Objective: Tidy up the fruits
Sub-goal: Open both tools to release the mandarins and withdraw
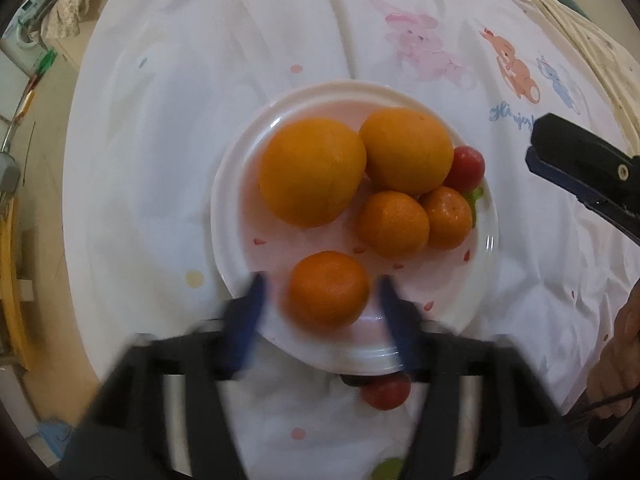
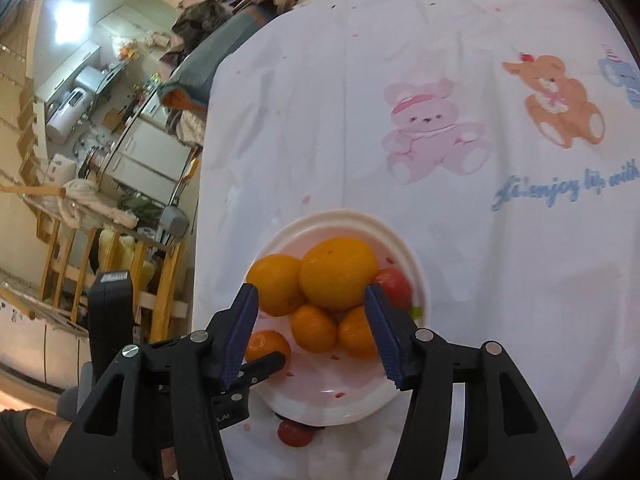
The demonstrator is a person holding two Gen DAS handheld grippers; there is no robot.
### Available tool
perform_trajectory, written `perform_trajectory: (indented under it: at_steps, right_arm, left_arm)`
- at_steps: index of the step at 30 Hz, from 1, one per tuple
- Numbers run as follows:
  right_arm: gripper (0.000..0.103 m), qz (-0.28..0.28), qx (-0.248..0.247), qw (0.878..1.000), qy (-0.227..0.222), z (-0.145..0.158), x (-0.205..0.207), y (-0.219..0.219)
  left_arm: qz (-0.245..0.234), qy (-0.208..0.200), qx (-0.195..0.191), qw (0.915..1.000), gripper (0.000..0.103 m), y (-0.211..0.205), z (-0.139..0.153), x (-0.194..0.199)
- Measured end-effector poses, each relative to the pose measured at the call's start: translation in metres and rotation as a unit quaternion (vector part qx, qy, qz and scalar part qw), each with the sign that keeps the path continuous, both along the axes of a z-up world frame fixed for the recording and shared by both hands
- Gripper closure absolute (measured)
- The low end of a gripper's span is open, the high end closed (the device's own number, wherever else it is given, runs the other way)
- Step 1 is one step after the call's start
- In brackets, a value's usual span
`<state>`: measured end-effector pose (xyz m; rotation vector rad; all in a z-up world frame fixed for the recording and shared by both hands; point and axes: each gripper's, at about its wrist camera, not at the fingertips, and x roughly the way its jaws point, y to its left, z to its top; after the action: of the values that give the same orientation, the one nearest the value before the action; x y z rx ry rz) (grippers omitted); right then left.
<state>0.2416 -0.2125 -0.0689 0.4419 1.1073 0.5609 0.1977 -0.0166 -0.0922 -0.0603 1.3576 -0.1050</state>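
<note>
A white plate [image 1: 236, 184] on the bear-print cloth holds two big oranges [image 1: 312, 172], three mandarins and a small red fruit [image 1: 466, 166]. My left gripper [image 1: 323, 300] points down over the plate's near side. Its blue pads [image 1: 254, 304] stand open on either side of the nearest mandarin [image 1: 328, 290], with a gap on both sides. A second red fruit [image 1: 386, 394] lies on the cloth just off the plate's near rim. My right gripper [image 2: 312, 304] hovers open above the plate [image 2: 416, 264] with nothing held. In the left wrist view it shows at the right [image 1: 576, 168].
The white cloth [image 2: 440, 100] covers the table, whose left edge drops to a wooden rack [image 2: 120, 272] and kitchen clutter. A person's hand [image 1: 616, 360] is at the right. Bare cloth lies beyond and right of the plate.
</note>
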Motion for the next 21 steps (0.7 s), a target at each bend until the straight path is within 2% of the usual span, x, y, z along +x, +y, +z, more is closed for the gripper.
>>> perform_trajectory:
  at_steps: [2, 5, 13, 21]
  right_arm:
    - [0.044, -0.008, 0.002, 1.0, 0.005, -0.001, -0.001, -0.006]
    - [0.044, -0.012, 0.001, 1.0, 0.004, 0.002, -0.003, -0.009]
    - [0.043, -0.012, -0.006, 1.0, -0.008, 0.013, -0.013, -0.013]
    - [0.043, -0.018, -0.018, 1.0, -0.015, 0.024, -0.032, -0.021]
  left_arm:
    - [0.001, -0.024, -0.004, 0.9997, 0.022, 0.0, 0.009, -0.002]
    - [-0.003, -0.043, 0.0, 0.9991, 0.022, 0.0, 0.018, -0.001]
    - [0.017, -0.057, 0.001, 0.9982, 0.022, 0.01, 0.026, 0.003]
    - [0.036, -0.073, -0.01, 0.9966, 0.022, 0.024, 0.043, -0.014]
